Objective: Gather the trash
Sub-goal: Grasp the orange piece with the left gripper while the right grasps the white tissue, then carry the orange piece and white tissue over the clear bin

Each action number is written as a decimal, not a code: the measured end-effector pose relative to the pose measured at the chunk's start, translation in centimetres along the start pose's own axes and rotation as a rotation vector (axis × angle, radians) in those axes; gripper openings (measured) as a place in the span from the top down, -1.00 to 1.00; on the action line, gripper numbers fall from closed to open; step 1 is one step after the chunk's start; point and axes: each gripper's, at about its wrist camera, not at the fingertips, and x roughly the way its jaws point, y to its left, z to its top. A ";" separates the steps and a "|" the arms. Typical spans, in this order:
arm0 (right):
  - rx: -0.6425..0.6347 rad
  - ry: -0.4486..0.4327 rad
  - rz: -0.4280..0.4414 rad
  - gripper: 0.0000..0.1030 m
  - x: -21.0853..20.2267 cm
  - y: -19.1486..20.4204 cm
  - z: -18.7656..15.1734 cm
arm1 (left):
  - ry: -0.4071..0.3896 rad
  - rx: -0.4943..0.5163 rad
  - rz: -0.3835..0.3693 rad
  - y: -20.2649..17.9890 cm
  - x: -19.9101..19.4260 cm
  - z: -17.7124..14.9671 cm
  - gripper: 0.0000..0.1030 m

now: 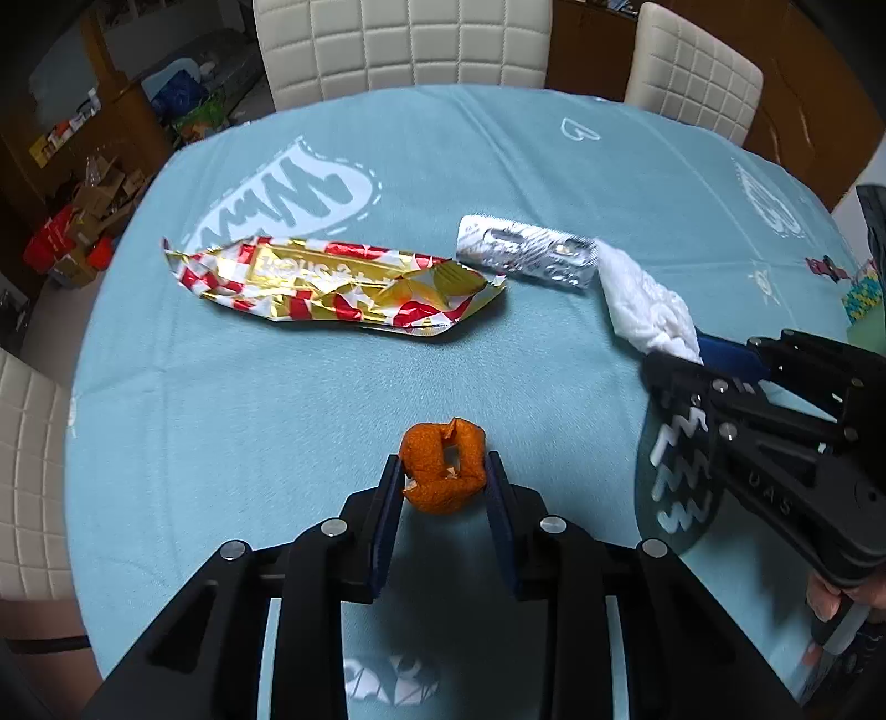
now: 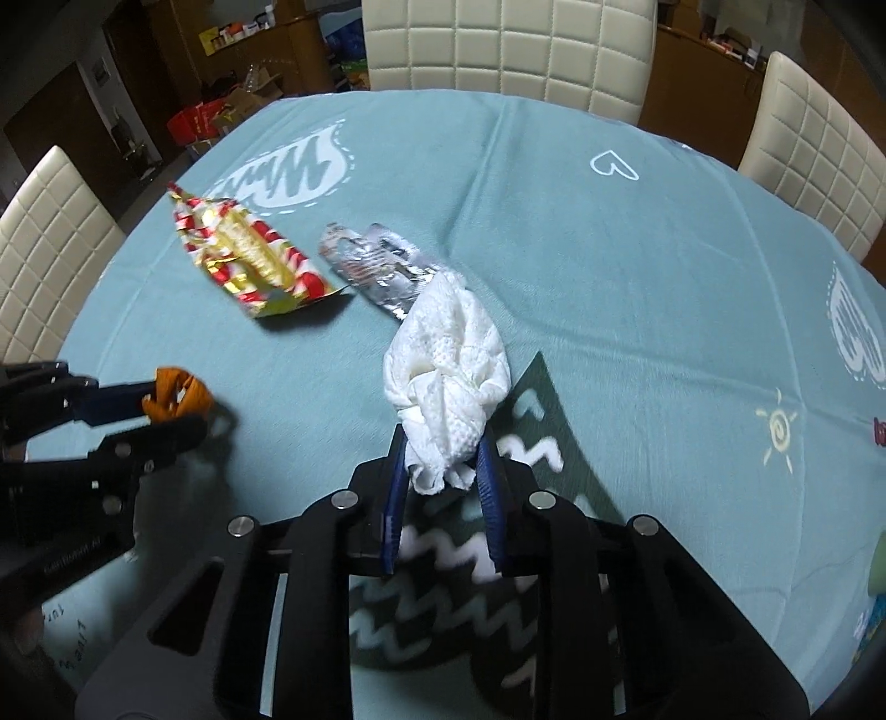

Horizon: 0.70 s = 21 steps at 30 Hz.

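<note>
My left gripper [image 1: 443,471] is shut on a crumpled orange peel [image 1: 443,468] just above the blue tablecloth; the peel also shows in the right wrist view [image 2: 176,394]. My right gripper [image 2: 443,448] is shut on a crumpled white paper towel [image 2: 448,354], which also shows in the left wrist view [image 1: 645,304]. A gold and red foil wrapper [image 1: 332,285] lies flat at the table's middle. A silver foil blister pack [image 1: 526,252] lies to its right, its end touching the towel.
The round table has a light blue printed cloth [image 1: 277,415]. Cream quilted chairs [image 1: 404,44] stand around it. A dark printed patch [image 2: 531,443] lies under my right gripper. Boxes and clutter [image 1: 83,221] sit on the floor at far left.
</note>
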 end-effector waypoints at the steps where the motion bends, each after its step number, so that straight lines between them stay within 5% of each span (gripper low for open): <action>1: -0.001 0.000 0.004 0.50 -0.3 0.2 -0.2 | -0.005 0.003 0.000 -0.1 -0.4 -0.2 0.44; 21: -0.149 -0.001 0.079 0.50 -4.7 13.6 -4.0 | -0.039 -0.083 0.037 8.1 -5.8 -8.6 0.44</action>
